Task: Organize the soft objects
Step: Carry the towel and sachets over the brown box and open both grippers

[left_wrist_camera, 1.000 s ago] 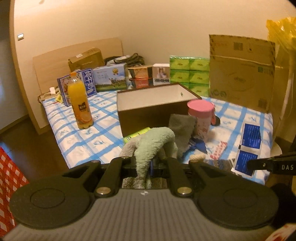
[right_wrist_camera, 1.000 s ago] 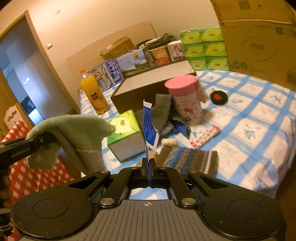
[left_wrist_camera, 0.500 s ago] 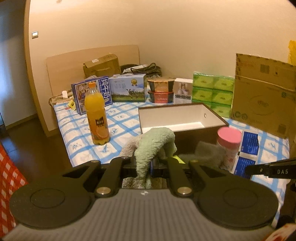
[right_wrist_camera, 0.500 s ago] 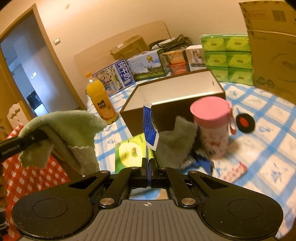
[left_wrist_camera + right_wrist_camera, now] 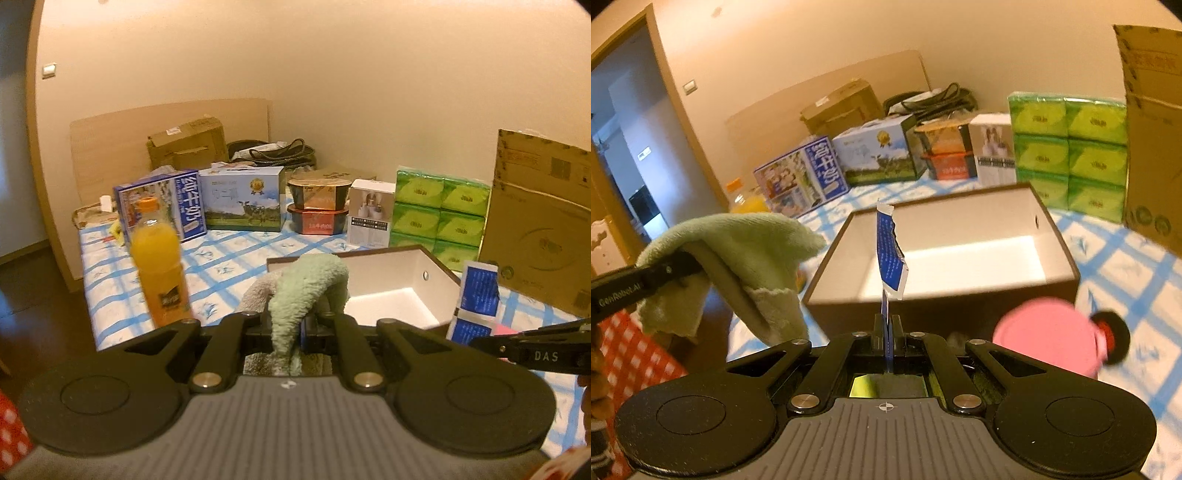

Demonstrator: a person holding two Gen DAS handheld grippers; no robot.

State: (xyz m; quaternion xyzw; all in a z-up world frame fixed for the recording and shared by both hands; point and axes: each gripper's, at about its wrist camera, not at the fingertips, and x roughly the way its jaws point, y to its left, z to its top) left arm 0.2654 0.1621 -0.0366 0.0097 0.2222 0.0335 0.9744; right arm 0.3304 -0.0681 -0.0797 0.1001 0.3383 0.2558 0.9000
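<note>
Because both loads look bound for the open white-lined box (image 5: 945, 258) on the checked bed (image 5: 229, 266), the left gripper (image 5: 284, 332) carries its green cloth (image 5: 306, 284) pinched in nearly shut jaws near the rim — the right gripper (image 5: 888, 328), jaws pressed together, nips a blue sachet (image 5: 890, 254) upright before it.

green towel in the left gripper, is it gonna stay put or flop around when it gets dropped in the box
Probably floppy: the green towel drapes limp over the left gripper and hangs in folds. It looks light and plush, so it should slump into the open box, though it may snag on the fingers.
</note>
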